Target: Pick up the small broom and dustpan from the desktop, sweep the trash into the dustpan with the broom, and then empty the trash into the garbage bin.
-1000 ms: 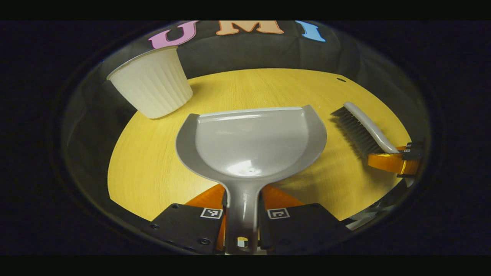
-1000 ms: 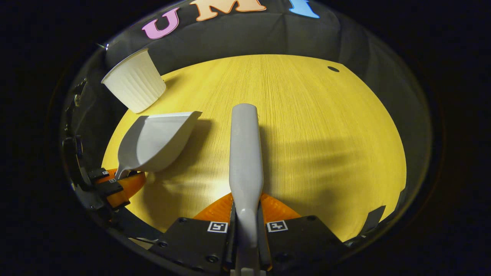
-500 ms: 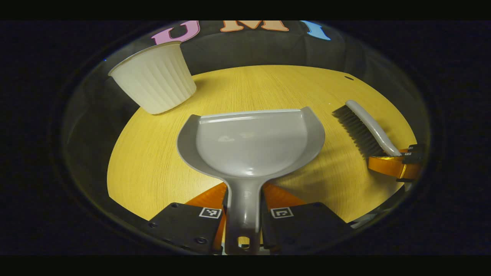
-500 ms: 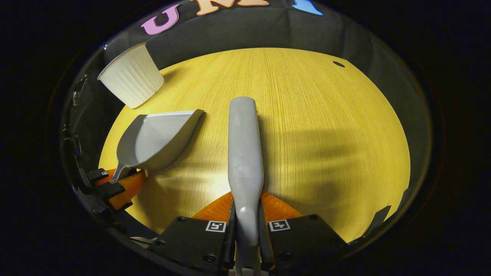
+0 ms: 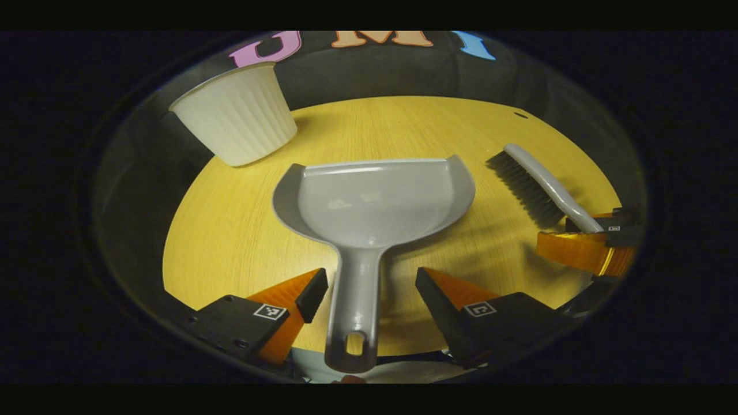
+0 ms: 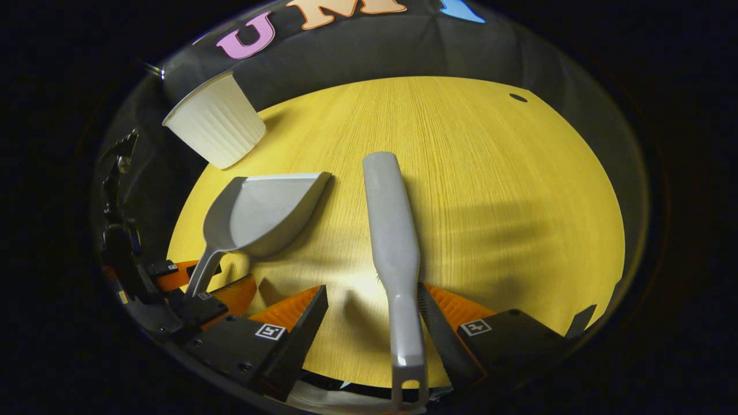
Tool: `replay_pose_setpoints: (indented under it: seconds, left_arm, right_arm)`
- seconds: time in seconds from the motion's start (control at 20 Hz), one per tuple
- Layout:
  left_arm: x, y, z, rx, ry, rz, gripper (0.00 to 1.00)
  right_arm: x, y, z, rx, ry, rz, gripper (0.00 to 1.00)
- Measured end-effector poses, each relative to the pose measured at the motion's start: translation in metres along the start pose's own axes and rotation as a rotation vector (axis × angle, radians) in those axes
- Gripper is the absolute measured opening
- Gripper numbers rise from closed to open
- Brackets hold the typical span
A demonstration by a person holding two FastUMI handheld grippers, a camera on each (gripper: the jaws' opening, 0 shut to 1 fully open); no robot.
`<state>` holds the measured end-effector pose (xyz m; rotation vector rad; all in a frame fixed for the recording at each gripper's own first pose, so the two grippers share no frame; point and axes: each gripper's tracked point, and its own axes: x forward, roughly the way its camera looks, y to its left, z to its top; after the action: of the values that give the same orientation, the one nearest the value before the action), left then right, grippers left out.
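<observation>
Left tool: released, its orange-and-black fingers spread wide to either side of the dustpan handle, touching nothing; it is also seen at the left edge of the right gripper view.
Right tool: released, fingers apart; the broom handle lies between them, close against the right-hand finger, and whether they touch cannot be told. It is also seen from afar in the left gripper view, next to the handle's end.
Dustpan: grey plastic, flat on the worktop near its front edge, open lip facing the far edge, handle with a hanging slot pointing at the front edge. No trash is visible in its scoop.
Broom: small, pale grey back, dark bristles, lying on the worktop just beside the dustpan; head toward the far edge, handle end at the front edge.
Garbage bin: cream, ribbed, cup-shaped, standing at the worktop's far left corner, well apart from the broom.
Worktop: yellow wood grain; a small dark hole near its far right corner.
</observation>
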<state>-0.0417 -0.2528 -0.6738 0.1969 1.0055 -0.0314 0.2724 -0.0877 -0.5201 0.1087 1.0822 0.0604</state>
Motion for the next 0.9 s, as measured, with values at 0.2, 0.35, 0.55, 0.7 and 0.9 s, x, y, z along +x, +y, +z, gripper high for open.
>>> replay_pose_setpoints:
  seconds: [0.2,0.35,0.55,0.7,0.9]
  left_arm:
    - [-0.033,0.011,0.032,0.011,-0.154,0.037,0.96]
    - [-0.080,0.027,0.075,-0.025,-0.316,0.063,0.96]
    - [-0.166,0.045,0.159,-0.175,-0.658,0.054,0.95]
    - [-0.207,0.052,0.191,-0.191,-0.843,0.070,0.95]
    - [-0.240,0.047,0.209,-0.163,-0.979,0.077,0.93]
  right_arm:
    - [-0.037,0.004,0.033,0.014,-0.137,0.031,0.93]
    - [-0.084,0.006,0.068,0.015,-0.294,0.041,0.93]
    - [-0.154,0.027,0.122,0.011,-0.598,0.106,0.93]
    - [-0.199,0.043,0.151,-0.012,-0.789,0.106,0.92]
    - [-0.264,0.039,0.147,-0.070,-0.957,0.072,0.92]
